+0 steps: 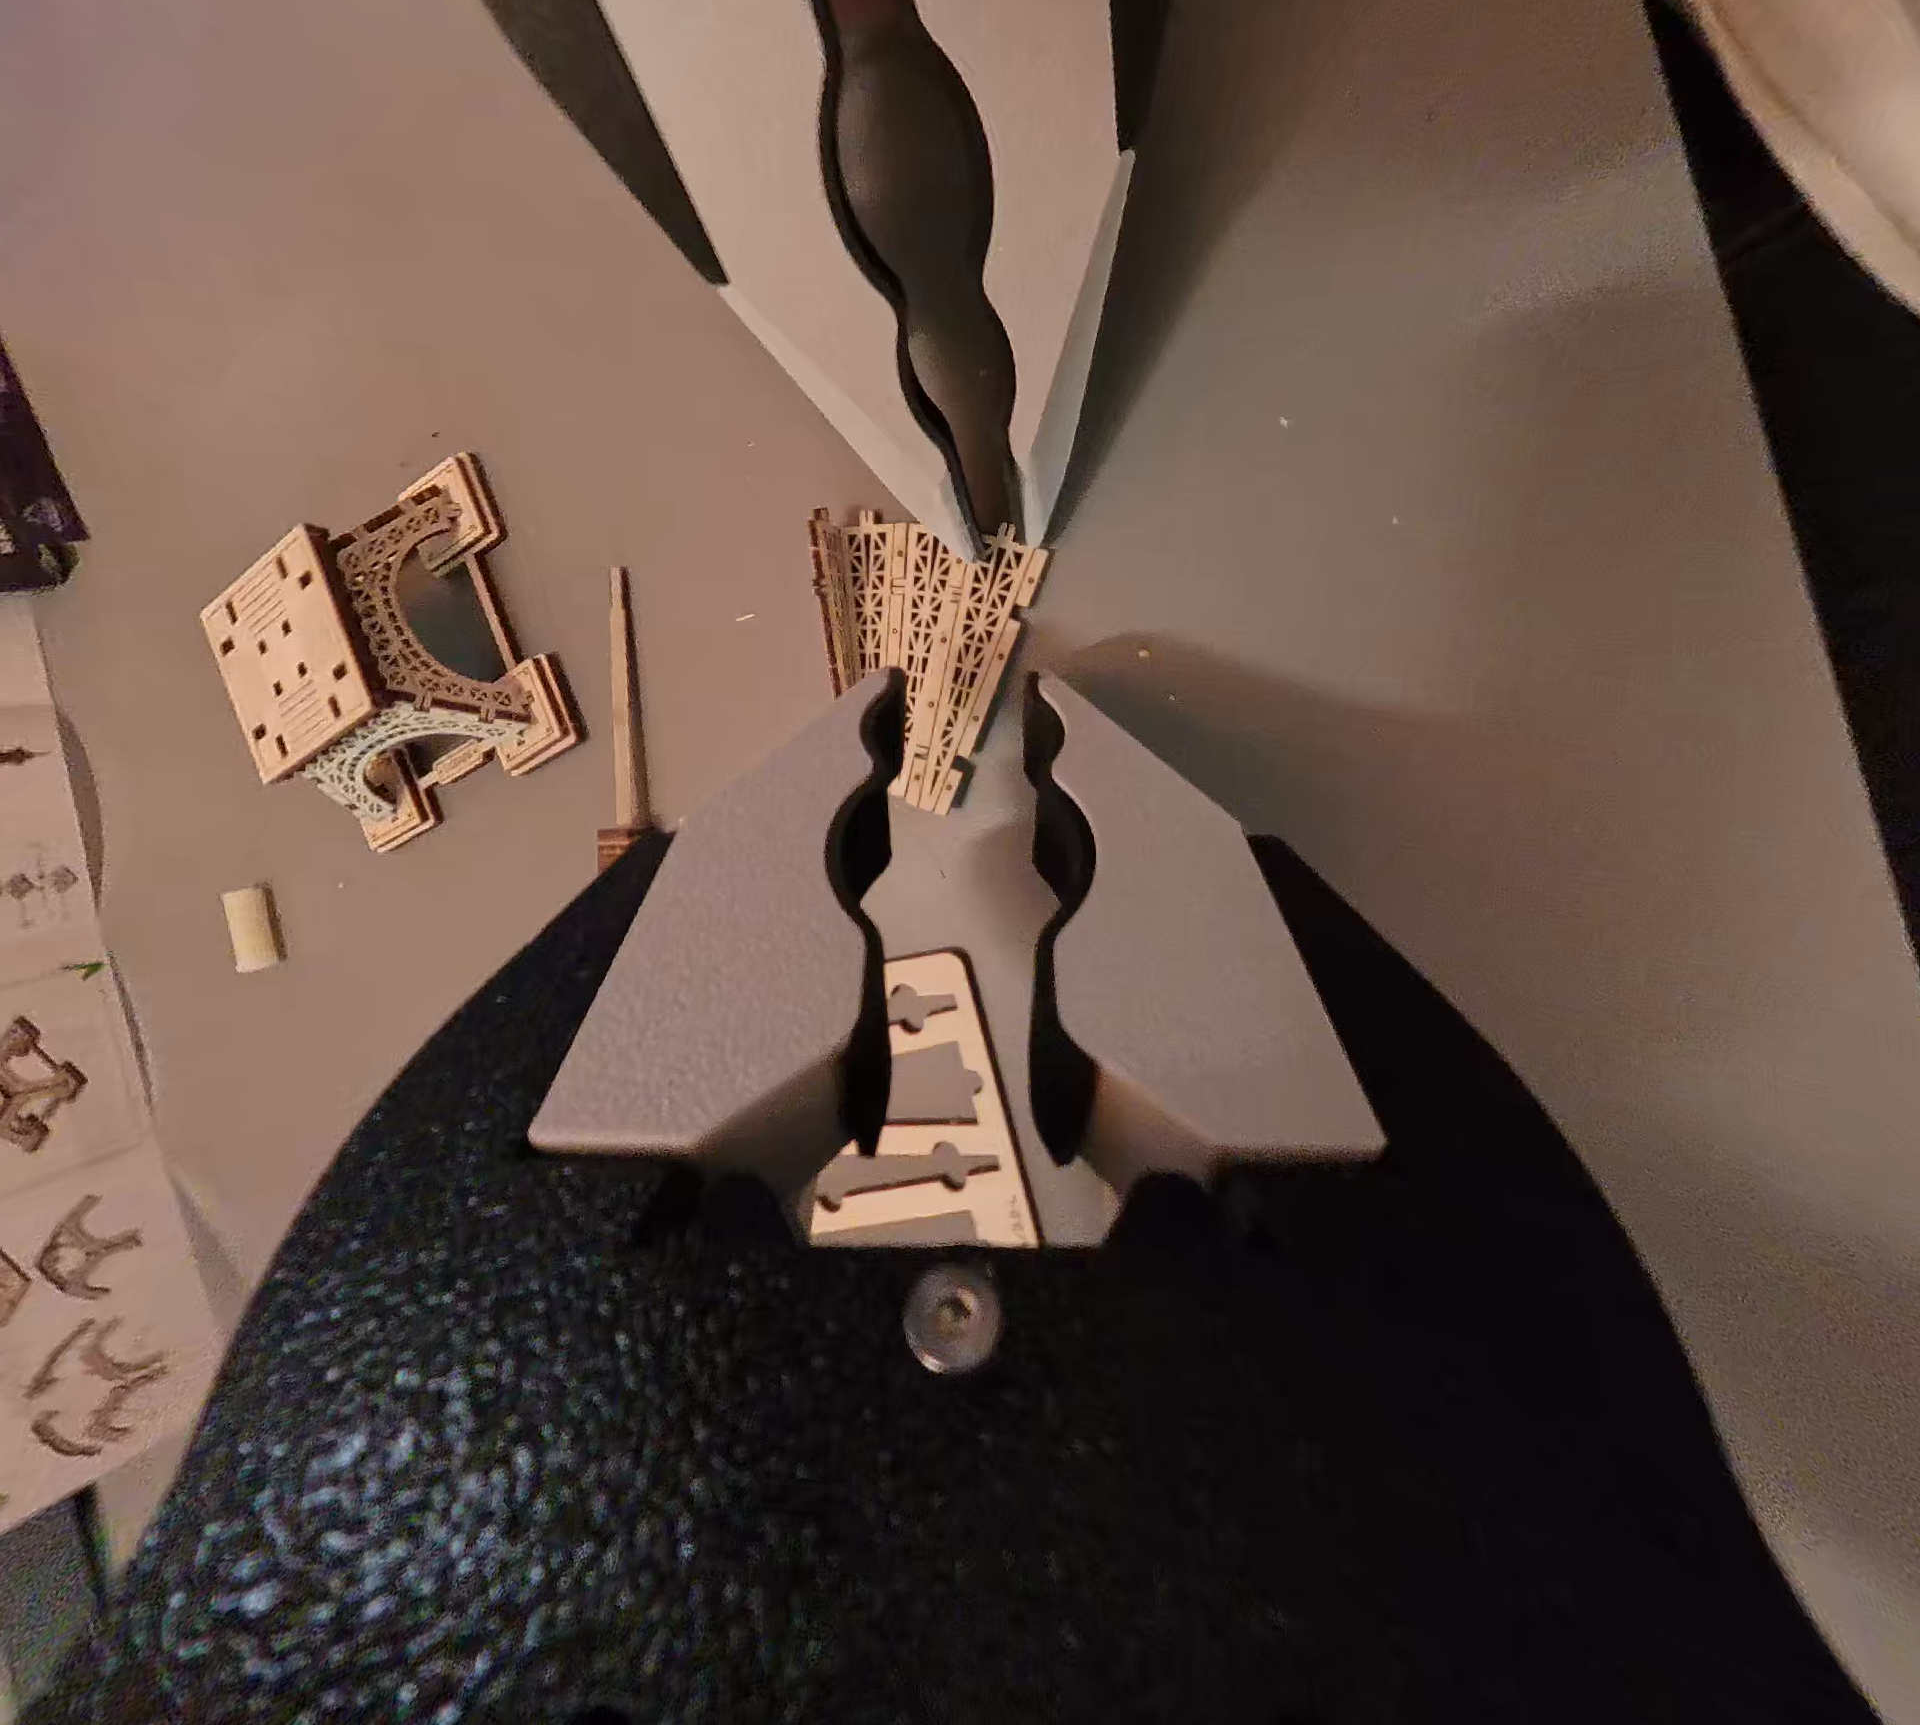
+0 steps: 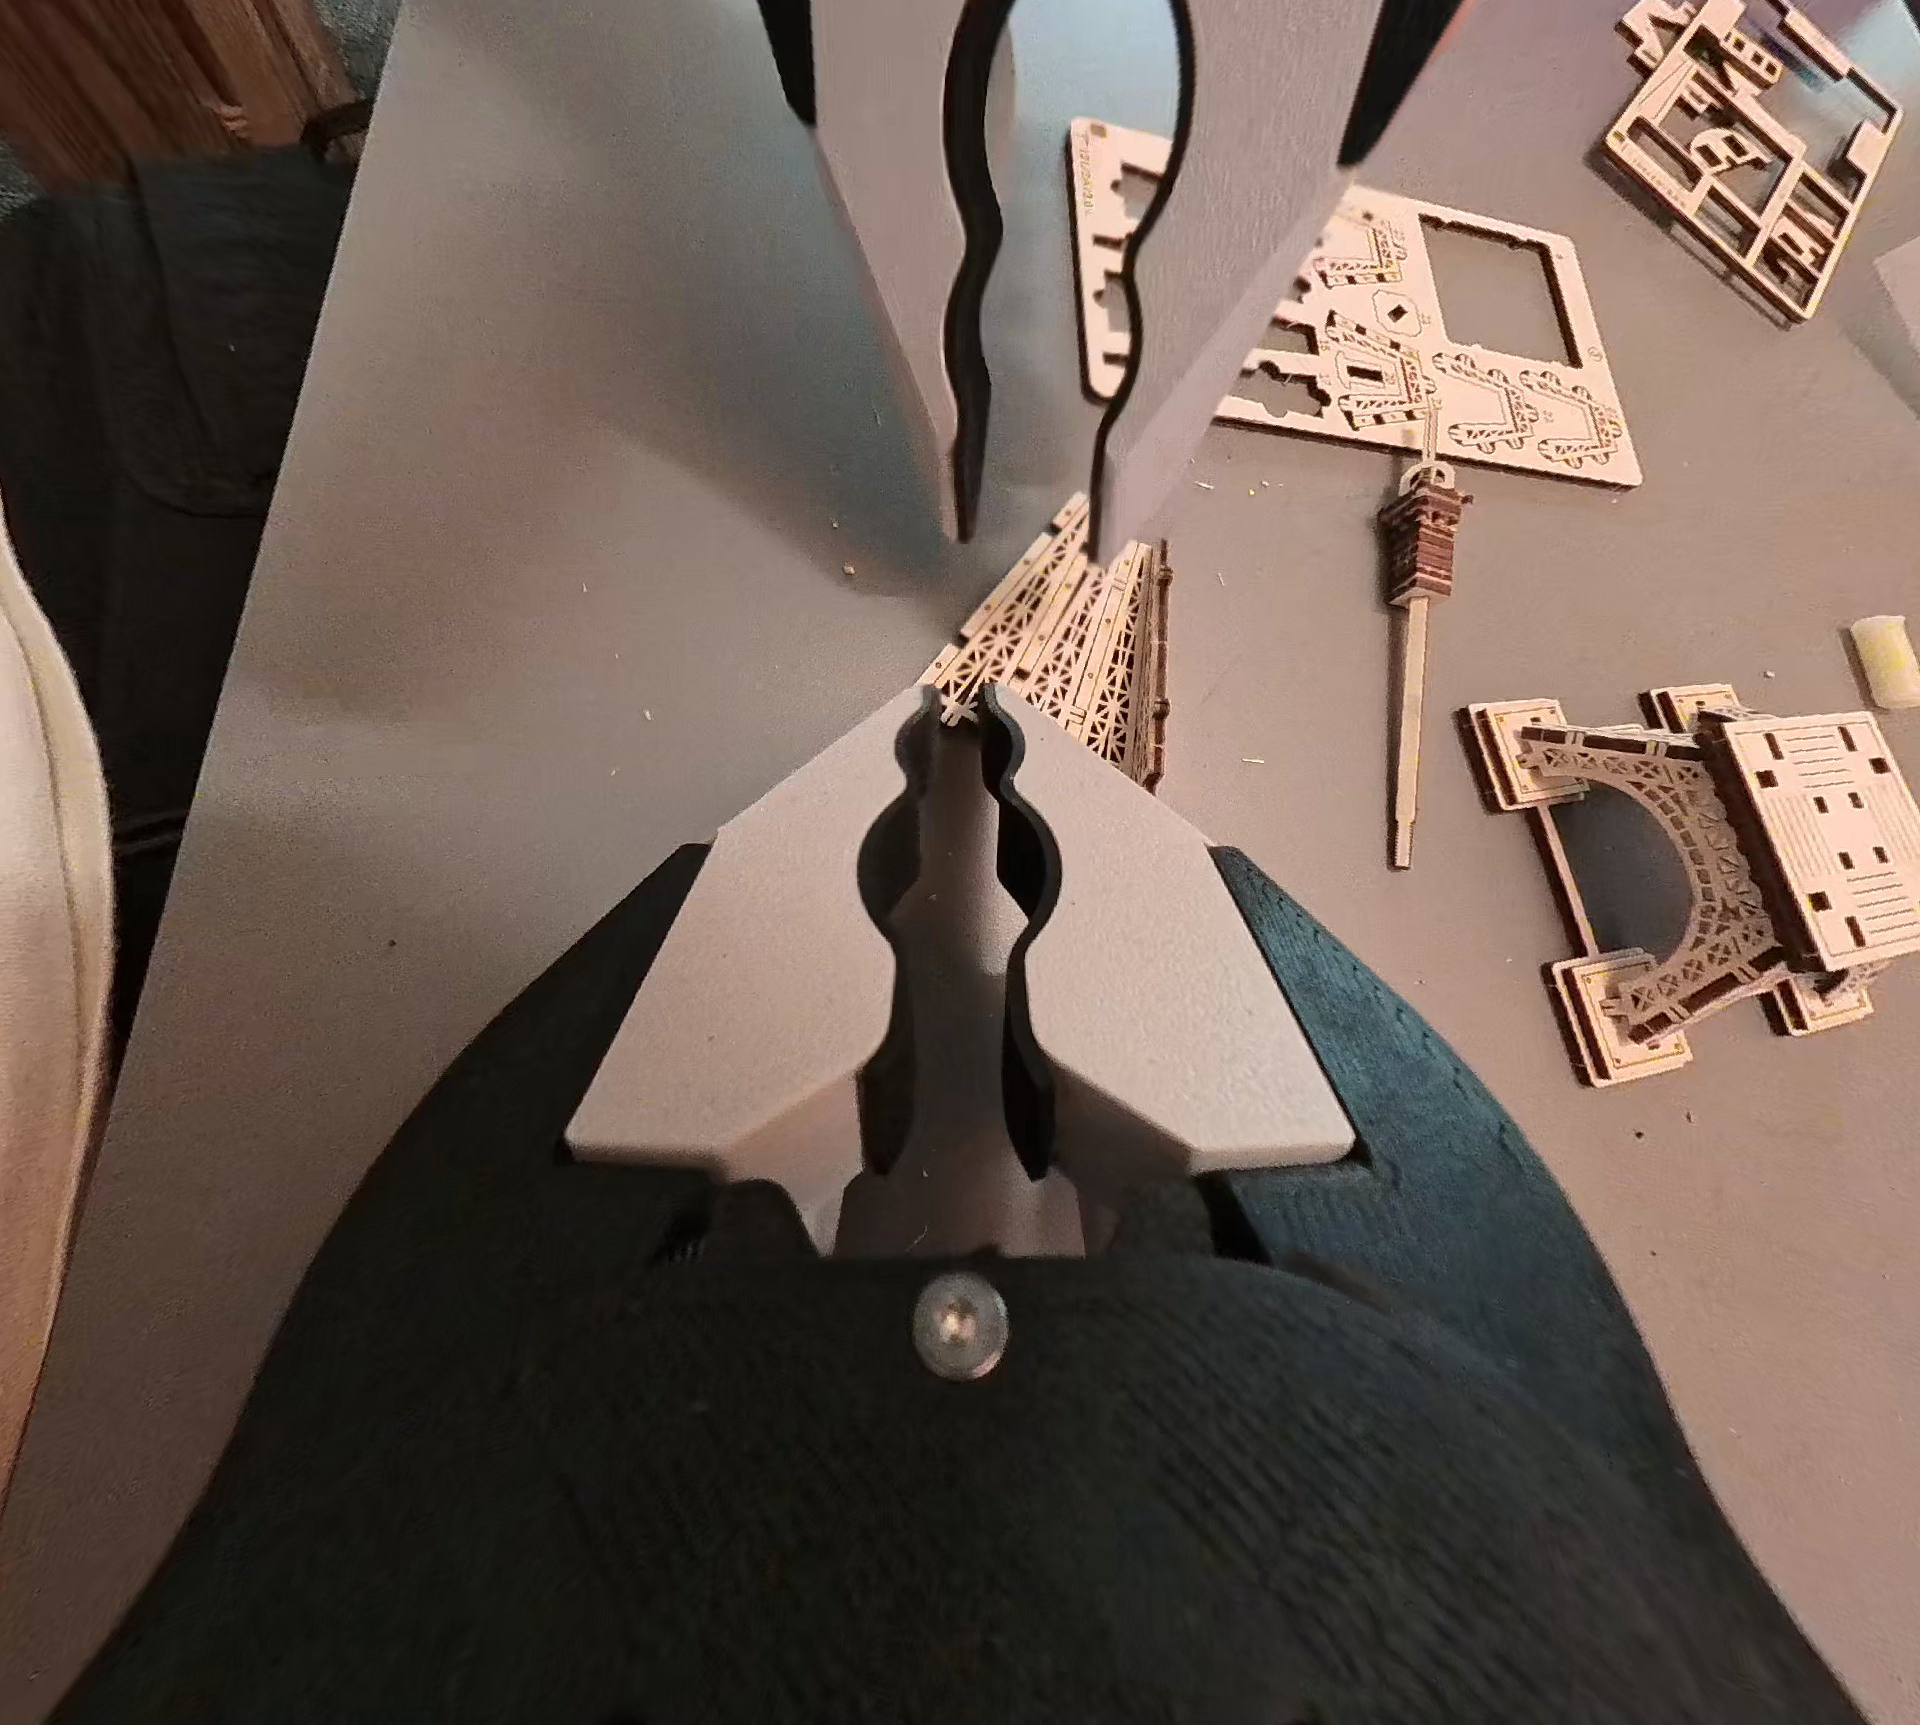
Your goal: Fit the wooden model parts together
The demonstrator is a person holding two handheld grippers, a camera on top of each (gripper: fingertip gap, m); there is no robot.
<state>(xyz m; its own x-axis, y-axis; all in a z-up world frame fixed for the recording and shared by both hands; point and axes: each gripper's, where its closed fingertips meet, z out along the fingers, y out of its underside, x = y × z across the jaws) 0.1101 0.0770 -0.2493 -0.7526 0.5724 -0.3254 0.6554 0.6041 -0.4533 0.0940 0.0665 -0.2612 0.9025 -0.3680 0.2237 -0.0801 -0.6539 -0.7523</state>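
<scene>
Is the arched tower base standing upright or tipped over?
Tipped over. The base lies on its side on the table, flat top plate facing sideways, arch showing.

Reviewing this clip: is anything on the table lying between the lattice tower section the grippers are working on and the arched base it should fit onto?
Yes. The spire rod lies on the table between the lattice tower section and the arched base, lengthwise across the direct path. Lifting the section over it would clear it. The right gripper pinches the section's tip; the left gripper is open over it.

No words or numbers can be read: the flat wooden sheet [image 2: 1455,387] in the upper middle of the right wrist view has tiny marks, and the paper [image 1: 62,1208] at the left edge shows only drawings.
</scene>
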